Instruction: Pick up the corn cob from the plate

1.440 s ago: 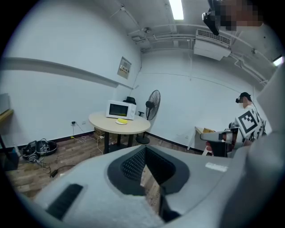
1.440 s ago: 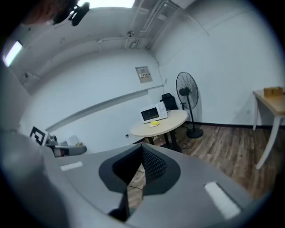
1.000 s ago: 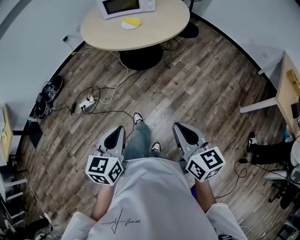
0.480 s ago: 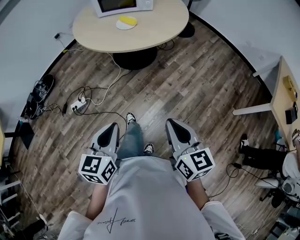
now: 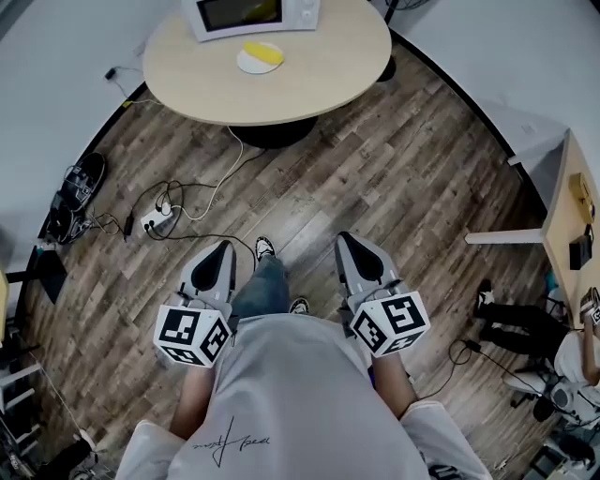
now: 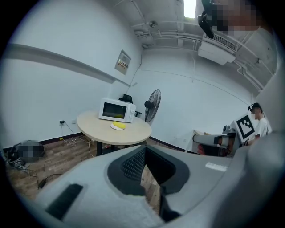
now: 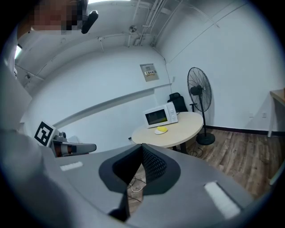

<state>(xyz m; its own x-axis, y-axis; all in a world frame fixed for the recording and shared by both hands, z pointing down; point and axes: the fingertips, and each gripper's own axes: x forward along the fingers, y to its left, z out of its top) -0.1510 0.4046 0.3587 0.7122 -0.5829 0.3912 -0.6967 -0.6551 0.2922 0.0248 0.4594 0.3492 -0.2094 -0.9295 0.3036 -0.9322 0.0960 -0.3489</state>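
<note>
A yellow corn cob (image 5: 264, 53) lies on a white plate (image 5: 247, 63) on a round beige table (image 5: 319, 66), far ahead of me. The corn cob (image 6: 119, 124) on the table (image 6: 133, 132) shows small in the left gripper view; the right gripper view shows the corn cob (image 7: 162, 129) too. My left gripper (image 5: 222, 247) and right gripper (image 5: 343, 240) are held close to my body over the wooden floor, well short of the table. Both have their jaws together with nothing between them.
A white microwave (image 5: 251, 13) stands on the table behind the plate. Cables and a power strip (image 5: 150, 222) lie on the floor at the left. A standing fan (image 7: 197, 91) is beside the table. A wooden desk (image 5: 574, 216) and a seated person (image 5: 525, 323) are at the right.
The table, plate and corn cob have come slightly nearer and lower in the head view as I walk forward. Both grippers stay shut in front of my body.
</note>
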